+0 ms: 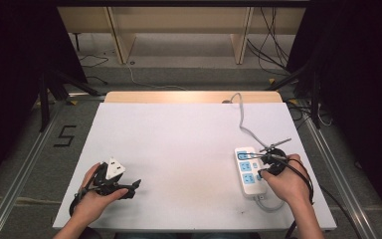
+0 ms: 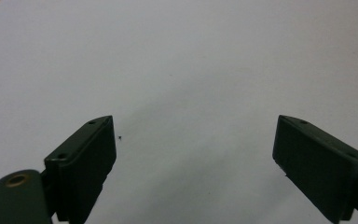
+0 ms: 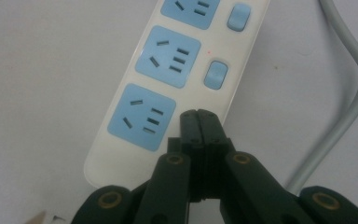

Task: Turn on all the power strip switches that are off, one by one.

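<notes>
A white power strip [image 1: 248,172] with three blue sockets and blue rocker switches [image 3: 215,73] lies at the right of the white table [image 1: 179,144]. Its grey cable [image 1: 243,119] runs to the far edge. My right gripper [image 1: 260,173] is shut with nothing between its jaws. Its joined tips [image 3: 198,114] sit over the strip's [image 3: 121,88] near end, beside the nearest socket [image 3: 142,116], and hide what lies under them. A small red light [image 3: 208,52] glows on the strip. My left gripper [image 1: 134,186] rests low at the table's left front, open [image 2: 196,135] over bare tabletop.
The grey cable [image 3: 349,112] also curls around the strip's near end by the right hand. Beyond the table are a wooden frame [image 1: 124,40], loose cables on the floor [image 1: 273,55] and black stand legs [image 1: 45,99]. A "5" mark [image 1: 64,135] is on the floor at left.
</notes>
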The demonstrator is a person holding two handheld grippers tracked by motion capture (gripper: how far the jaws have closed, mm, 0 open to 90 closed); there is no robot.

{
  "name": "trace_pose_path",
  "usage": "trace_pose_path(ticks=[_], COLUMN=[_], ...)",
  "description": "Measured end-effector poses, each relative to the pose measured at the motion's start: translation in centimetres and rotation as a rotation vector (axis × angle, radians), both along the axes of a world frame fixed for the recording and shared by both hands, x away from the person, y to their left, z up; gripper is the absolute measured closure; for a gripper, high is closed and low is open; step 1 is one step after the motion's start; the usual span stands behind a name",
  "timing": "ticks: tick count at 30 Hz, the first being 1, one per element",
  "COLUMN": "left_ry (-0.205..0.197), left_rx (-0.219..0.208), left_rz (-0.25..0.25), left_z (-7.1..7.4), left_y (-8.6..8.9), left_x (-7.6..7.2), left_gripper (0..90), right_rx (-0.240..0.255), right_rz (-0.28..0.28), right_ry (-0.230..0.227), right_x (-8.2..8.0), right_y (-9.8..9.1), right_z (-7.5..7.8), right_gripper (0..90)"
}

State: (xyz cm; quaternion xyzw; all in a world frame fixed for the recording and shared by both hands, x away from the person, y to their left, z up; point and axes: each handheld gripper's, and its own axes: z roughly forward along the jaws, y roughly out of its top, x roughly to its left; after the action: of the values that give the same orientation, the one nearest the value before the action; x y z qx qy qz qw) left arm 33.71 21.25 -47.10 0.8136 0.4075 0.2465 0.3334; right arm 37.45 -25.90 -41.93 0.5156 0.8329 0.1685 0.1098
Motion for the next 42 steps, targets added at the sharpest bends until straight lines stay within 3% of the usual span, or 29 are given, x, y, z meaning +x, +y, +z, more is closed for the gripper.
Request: trace_pose_path(ticks=[7,42], left_ry=[-0.003,-0.004], left_rx=[0.004,-0.001], left_rz=[0.002,0.006], left_z=[0.0,0.0], left_y=[0.1,0.1], left_x=[0.0,0.0], left_gripper=[13.6,14.4], right_rx=[-0.015,-0.066], right_rz=[-0.031,-0.027], right_ry=[0.022,0.08], right_x=[0.5,1.1], right_y=[0.3,1.1], right_z=[-0.5,-0.8], right_gripper=[90.0,90.0])
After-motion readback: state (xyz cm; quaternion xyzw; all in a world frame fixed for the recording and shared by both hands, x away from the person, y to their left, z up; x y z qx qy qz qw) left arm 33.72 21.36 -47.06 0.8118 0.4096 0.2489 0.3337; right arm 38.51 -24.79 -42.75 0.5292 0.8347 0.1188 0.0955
